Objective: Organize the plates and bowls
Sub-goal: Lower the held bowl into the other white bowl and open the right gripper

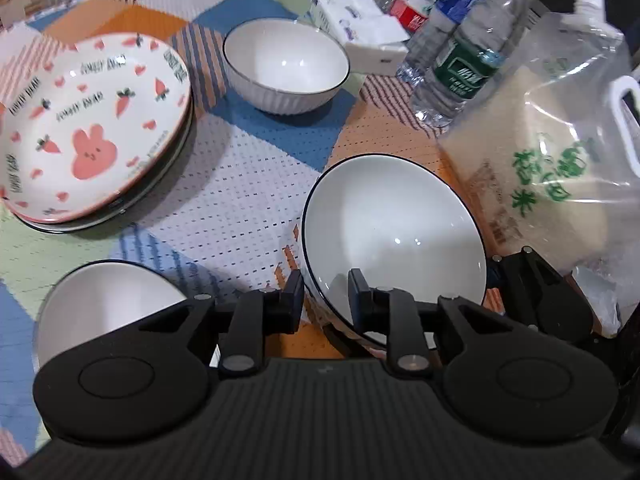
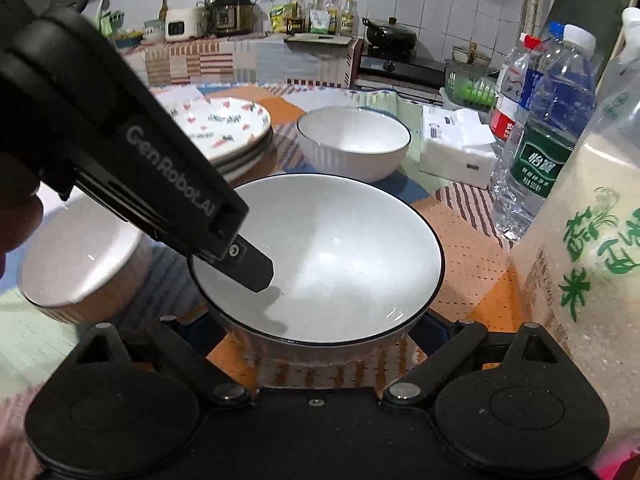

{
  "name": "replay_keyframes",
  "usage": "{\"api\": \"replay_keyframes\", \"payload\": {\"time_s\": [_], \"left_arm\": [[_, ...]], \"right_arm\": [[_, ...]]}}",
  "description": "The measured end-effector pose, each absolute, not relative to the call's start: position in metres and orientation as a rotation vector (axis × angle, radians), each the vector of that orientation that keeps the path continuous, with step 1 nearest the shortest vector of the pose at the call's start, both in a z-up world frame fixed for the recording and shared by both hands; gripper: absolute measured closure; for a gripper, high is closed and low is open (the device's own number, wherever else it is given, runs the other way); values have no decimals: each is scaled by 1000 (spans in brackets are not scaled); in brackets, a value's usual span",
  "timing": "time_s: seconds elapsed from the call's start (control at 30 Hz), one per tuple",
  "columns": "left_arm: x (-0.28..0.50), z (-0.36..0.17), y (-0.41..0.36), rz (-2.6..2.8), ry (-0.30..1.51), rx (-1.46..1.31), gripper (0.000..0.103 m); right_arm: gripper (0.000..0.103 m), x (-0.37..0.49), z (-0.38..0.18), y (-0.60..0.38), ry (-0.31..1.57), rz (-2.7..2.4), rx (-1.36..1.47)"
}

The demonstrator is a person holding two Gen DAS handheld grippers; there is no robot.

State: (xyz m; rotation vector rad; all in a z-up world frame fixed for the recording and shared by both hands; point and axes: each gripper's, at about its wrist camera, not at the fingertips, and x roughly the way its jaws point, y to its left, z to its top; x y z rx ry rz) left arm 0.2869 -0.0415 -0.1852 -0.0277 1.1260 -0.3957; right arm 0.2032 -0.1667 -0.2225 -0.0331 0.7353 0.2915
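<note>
The left gripper (image 1: 326,294) was pinched on the near rim of the white bowl (image 1: 394,236), probably for stacking into the far bowl (image 1: 286,66); the held bowl appeared tilted, near centre, just beside the rice bag (image 1: 560,168); the right gripper's (image 2: 316,344) fingertips were hidden beneath the bowl, so spread could not be judged; the plate stack (image 1: 92,128) sat far left.
</note>
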Motion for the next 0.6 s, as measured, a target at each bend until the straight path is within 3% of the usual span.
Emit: {"api": "replay_keyframes", "payload": {"time_s": [0.6], "left_arm": [[225,-100,38,-376,1057,-112,80]], "right_arm": [[6,170,-139,-121,664,467,-117]]}}
